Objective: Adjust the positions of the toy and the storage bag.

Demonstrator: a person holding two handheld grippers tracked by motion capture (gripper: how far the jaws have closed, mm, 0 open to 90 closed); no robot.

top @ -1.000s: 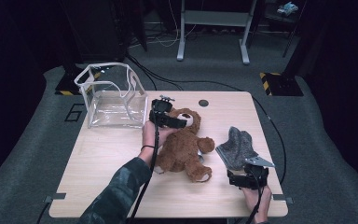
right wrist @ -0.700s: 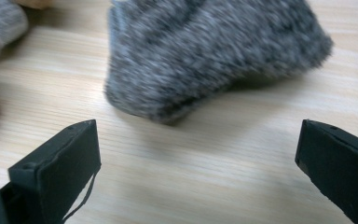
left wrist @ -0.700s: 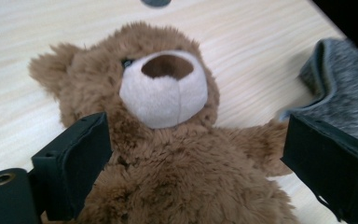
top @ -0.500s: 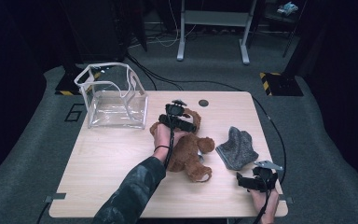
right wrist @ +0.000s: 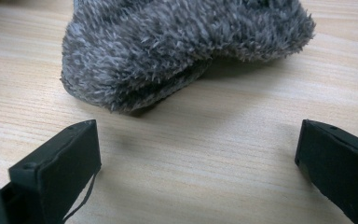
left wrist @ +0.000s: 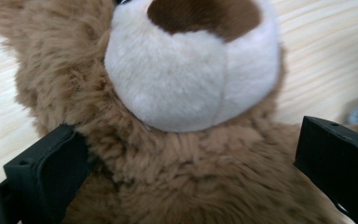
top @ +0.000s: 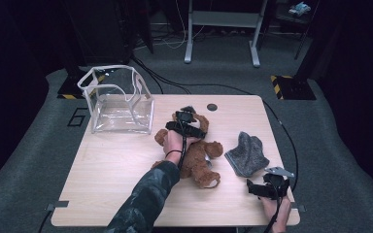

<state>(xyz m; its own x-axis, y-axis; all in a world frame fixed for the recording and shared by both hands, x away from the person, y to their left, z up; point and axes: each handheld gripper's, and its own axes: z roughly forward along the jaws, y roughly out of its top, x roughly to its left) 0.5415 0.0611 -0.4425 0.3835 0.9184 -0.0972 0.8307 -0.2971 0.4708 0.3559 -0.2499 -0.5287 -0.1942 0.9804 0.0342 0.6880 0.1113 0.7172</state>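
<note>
A brown teddy bear (top: 200, 162) lies on its back in the middle of the wooden table (top: 107, 179). My left gripper (top: 187, 122) hovers over its head and neck. In the left gripper view the white muzzle of the bear (left wrist: 186, 88) is close up, and my left gripper (left wrist: 186, 140) stands open with the jaws on either side of the neck fur. A grey fuzzy cloth (top: 246, 154) lies to the right of the bear. My right gripper (top: 264, 187) rests near the front right corner, open, just short of the cloth (right wrist: 182, 46), with bare wood at my right gripper (right wrist: 196, 133).
A clear plastic box (top: 119, 99) with white edging stands open-topped at the table's back left. A small dark round cap (top: 212, 107) sits in the tabletop near the back edge. Cables run over the grey floor behind and to the right.
My left gripper has slid right and toward the person, from beside the bear onto its head and neck. The right gripper has drawn back toward the front right corner, away from the cloth.
</note>
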